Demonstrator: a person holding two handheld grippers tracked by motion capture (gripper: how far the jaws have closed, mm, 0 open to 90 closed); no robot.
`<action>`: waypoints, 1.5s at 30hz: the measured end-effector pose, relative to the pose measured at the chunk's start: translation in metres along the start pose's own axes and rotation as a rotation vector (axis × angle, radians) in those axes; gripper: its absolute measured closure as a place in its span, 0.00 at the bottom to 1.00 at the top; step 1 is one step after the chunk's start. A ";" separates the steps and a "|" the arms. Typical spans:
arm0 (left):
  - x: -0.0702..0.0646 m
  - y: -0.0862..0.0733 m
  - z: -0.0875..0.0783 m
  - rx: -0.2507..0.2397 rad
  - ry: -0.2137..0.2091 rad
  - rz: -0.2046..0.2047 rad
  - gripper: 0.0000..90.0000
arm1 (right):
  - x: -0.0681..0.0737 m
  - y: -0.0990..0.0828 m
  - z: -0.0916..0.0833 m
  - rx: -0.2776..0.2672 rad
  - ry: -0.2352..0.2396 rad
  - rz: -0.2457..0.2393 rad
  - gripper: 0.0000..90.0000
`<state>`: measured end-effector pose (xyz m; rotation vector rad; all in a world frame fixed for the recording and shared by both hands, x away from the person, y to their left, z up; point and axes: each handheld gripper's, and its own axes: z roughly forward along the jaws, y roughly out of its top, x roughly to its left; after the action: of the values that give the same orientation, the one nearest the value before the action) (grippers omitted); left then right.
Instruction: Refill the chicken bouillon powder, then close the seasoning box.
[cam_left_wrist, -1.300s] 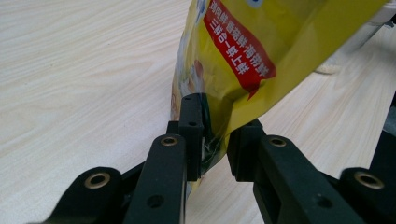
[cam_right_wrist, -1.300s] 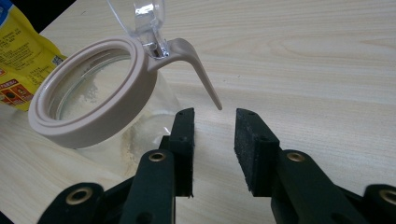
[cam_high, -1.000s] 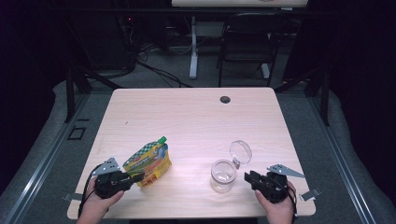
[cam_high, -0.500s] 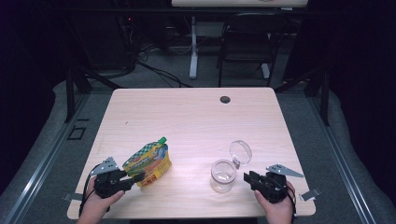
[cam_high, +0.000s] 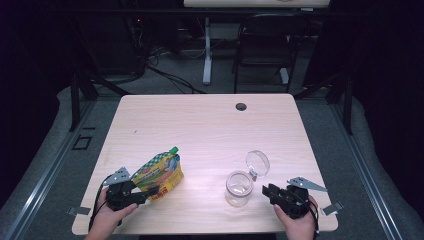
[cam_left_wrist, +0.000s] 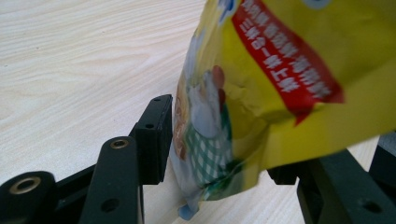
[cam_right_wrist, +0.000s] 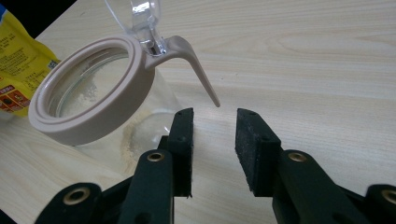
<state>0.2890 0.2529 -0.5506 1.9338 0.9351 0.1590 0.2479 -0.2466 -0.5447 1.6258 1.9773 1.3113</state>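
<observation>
Foil pouch (cam_high: 161, 172) first: we judge it light, soft and slippery, a crinkled yellow laminate with a red label, a green check pattern and a green screw cap (cam_high: 174, 149) at its far end. It stands near the front left of the pale wood-grain table (cam_high: 200, 125), leaning a little, with its lower end between the jaws of our left gripper (cam_high: 145, 192). Those jaws have just been opening; in the left gripper view the black pad (cam_left_wrist: 156, 137) on the left stands just beside the film, and we cannot tell that either pad presses it, so we read the pouch as let go. We would take it by the flat sealed lower edge or by the stiff neck under the cap, since the filled belly would likely squash and slide.

The glass jar (cam_high: 238, 188) stands at the front right, clear, hard and breakable, with traces of pale powder inside. Its beige rim ring (cam_right_wrist: 88, 91) looks rubbery, its clear lid (cam_high: 257, 162) is tipped back on a hinge, and a thin beige tab (cam_right_wrist: 198, 70) sticks out. Our right gripper (cam_right_wrist: 215, 140) waits just beside it, jaws half apart, holding nothing.
</observation>
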 end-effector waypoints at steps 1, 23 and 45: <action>0.001 0.000 0.001 -0.005 -0.007 -0.007 0.56 | 0.000 0.000 0.001 0.002 0.002 -0.007 0.75; 0.007 -0.003 0.013 0.010 -0.013 -0.068 0.49 | 0.002 0.000 0.003 0.007 0.005 -0.009 0.73; 0.008 -0.001 0.030 -0.015 -0.029 -0.048 0.46 | -0.002 -0.004 -0.003 0.006 -0.010 0.004 0.72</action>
<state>0.3077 0.2377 -0.5696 1.8939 0.9576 0.1099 0.2441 -0.2494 -0.5467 1.6366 1.9752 1.2976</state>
